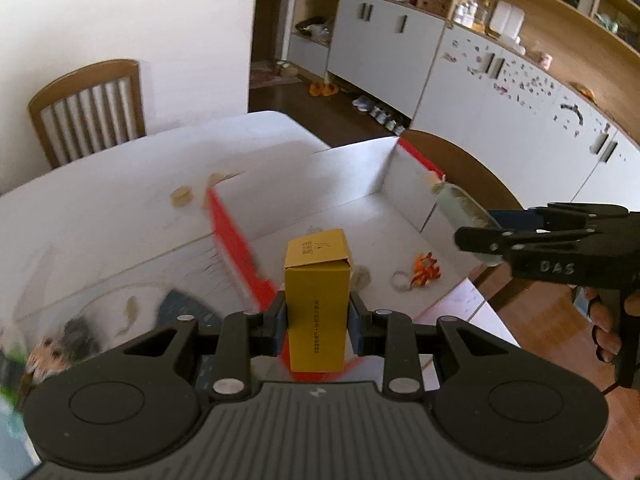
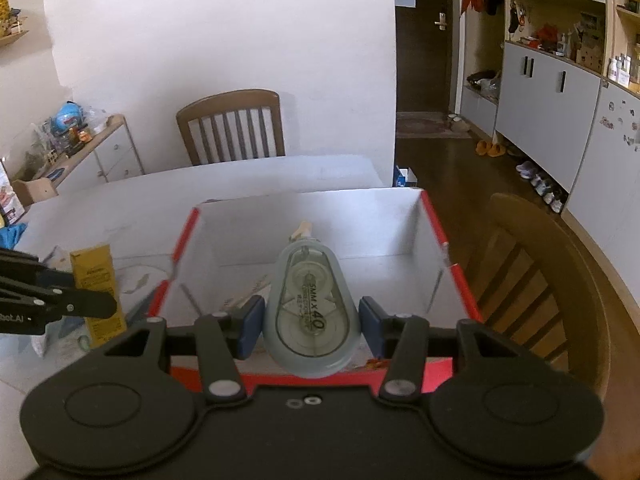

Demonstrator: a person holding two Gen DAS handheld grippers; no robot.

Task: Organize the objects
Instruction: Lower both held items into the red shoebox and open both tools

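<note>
Over the red-rimmed box point(image 2: 434, 226) | right gripper point(image 2: 311, 322) clamps correction tape point(image 2: 310, 312), long axis forward, already above the box's inside | left gripper point(image 1: 317, 322) clamps upright yellow carton point(image 1: 317, 304) at the near-left rim | right nearer for release

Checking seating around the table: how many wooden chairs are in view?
2. One chair stands at the table's far side against the wall; another chair is on the right, beside the red-edged box. Others may be out of frame.
</note>
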